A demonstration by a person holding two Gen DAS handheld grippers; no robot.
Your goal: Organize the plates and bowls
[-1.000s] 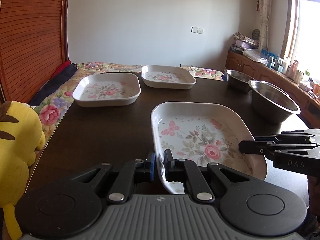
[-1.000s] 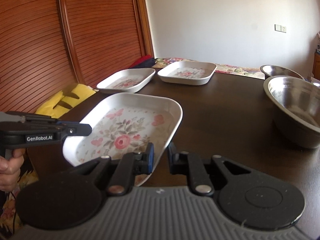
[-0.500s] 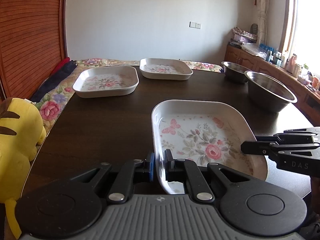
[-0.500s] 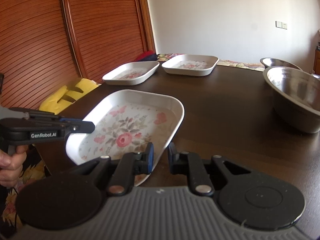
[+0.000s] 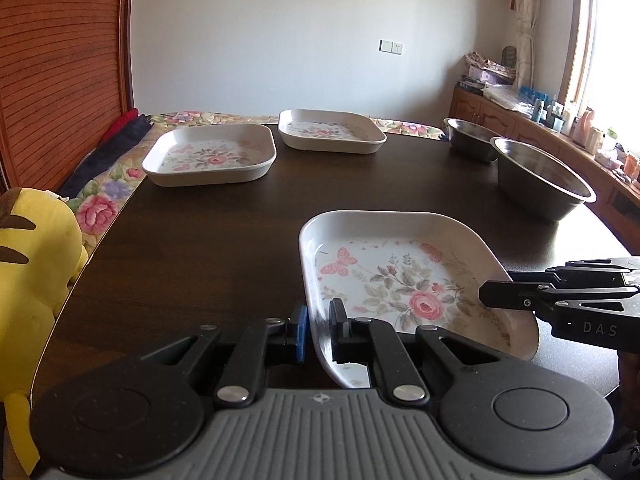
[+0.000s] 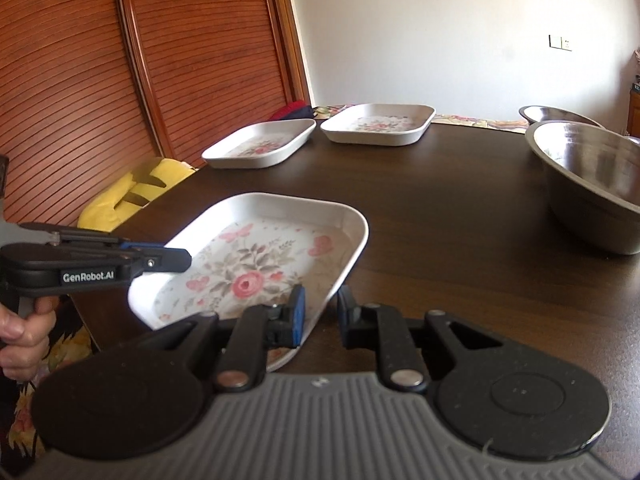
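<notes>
The change is small. Across the last second the far end of the room shrinks a little in both wrist views, while the white square plate with pink roses and butterflies point(image 5: 400, 280) keeps the same place between both pairs of jaws. So plate and grippers have drawn back together towards the near edge of the dark wooden counter point(image 5: 220, 240). The plate sits at the near right part of the counter, and I cannot tell whether it is lifted clear or resting on it.

The left gripper point(image 5: 319, 326) has narrow jaws pinching the plate's near-left rim. The right gripper point(image 6: 320, 312) straddles the opposite rim. Its jaws stand a little wider, and a sliver of counter shows between the rim and the outer finger, so it looks to be steadying the plate, not clamping it. A hand point(image 6: 20, 332) grips the left tool's handle.

By my reading the plate is still in transit and nothing is stacked yet.

Counted:
- Three floral plates: the held one, plus a far-left plate point(image 5: 212, 152) and a far-middle plate point(image 5: 332, 130), just beside each other.
- Two stainless steel bowls on the right: a large steel bowl point(image 5: 540, 176) and a smaller steel bowl point(image 5: 470, 138) behind it.
- One yellow plush toy point(image 5: 32, 248) off the counter's left edge
</notes>
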